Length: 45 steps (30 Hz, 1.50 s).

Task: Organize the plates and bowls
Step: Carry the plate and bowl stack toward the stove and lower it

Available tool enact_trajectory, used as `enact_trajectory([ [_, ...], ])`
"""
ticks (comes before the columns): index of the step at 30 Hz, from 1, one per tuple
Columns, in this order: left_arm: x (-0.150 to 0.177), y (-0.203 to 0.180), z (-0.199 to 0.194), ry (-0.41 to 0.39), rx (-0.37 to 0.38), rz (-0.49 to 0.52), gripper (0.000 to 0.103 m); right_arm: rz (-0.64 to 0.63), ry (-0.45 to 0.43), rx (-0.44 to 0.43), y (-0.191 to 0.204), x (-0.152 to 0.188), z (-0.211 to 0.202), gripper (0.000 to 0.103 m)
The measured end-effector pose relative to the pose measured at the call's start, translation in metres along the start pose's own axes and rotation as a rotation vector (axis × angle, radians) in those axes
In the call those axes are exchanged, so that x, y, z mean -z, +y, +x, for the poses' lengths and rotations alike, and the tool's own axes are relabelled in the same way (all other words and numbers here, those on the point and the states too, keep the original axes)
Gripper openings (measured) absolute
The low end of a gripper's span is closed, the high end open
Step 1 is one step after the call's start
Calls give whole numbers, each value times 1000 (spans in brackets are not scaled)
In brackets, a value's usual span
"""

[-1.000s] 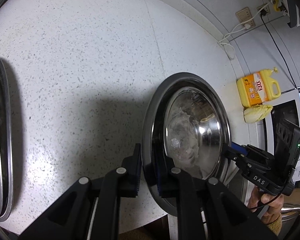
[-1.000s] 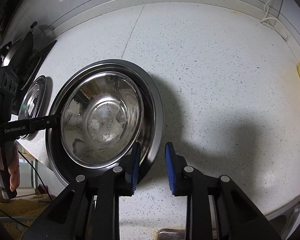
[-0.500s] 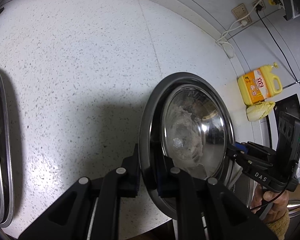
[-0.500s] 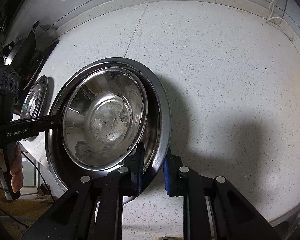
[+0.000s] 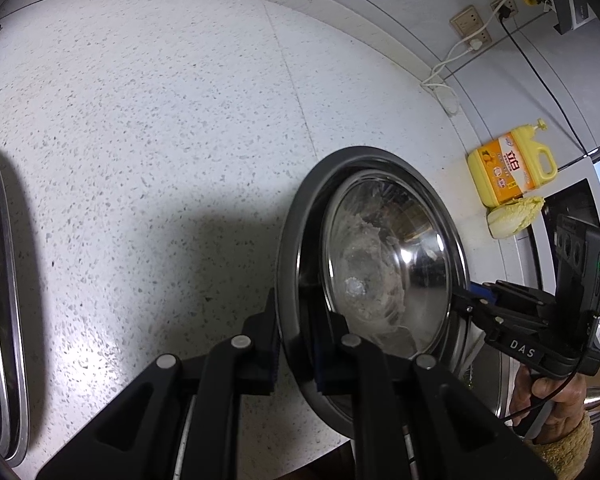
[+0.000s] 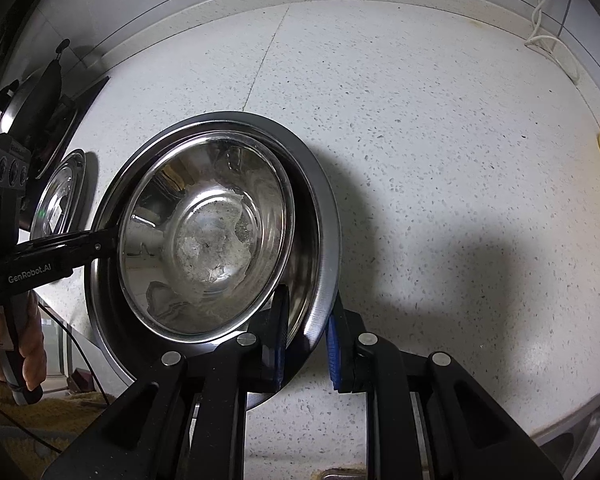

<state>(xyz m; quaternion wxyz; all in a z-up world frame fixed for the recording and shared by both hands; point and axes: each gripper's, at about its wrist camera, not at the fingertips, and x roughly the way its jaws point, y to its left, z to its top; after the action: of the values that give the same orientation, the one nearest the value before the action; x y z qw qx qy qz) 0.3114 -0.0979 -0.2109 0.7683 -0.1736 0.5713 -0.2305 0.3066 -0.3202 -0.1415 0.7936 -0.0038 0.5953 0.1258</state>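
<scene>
Steel bowl (image 5: 388, 264) between both hand-held grippers

Beyond the steel bowl (image 6: 204, 236), bare speckled countertop (image 6: 440, 128) runs open to the back wall. Left of the bowl, passage is blocked by a steel plate (image 6: 60, 196) and a dark pan (image 6: 40, 96). Right of the bowl, a yellow detergent jug (image 5: 508, 168), a cabbage (image 5: 514, 216) and a coiled white cable (image 5: 444, 88) crowd the wall.

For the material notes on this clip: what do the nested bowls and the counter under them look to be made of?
The inner bowl and the larger bowl around it look like polished stainless steel: mirror reflections, bright glints, thin rolled rims. The inner one carries a dull whitish residue. The countertop looks like white speckled stone or composite, with a seam line; which one is unclear.
</scene>
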Motion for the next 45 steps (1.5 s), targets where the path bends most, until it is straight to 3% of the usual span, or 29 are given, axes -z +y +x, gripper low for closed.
enact_trajectory([
  [31,-10,0,-1,-10,-4,78,13,51,11,72,21,0,8,16],
  [45,-6,31,-37,-60,0,35,11,4,1,78,37,-8,1,16],
])
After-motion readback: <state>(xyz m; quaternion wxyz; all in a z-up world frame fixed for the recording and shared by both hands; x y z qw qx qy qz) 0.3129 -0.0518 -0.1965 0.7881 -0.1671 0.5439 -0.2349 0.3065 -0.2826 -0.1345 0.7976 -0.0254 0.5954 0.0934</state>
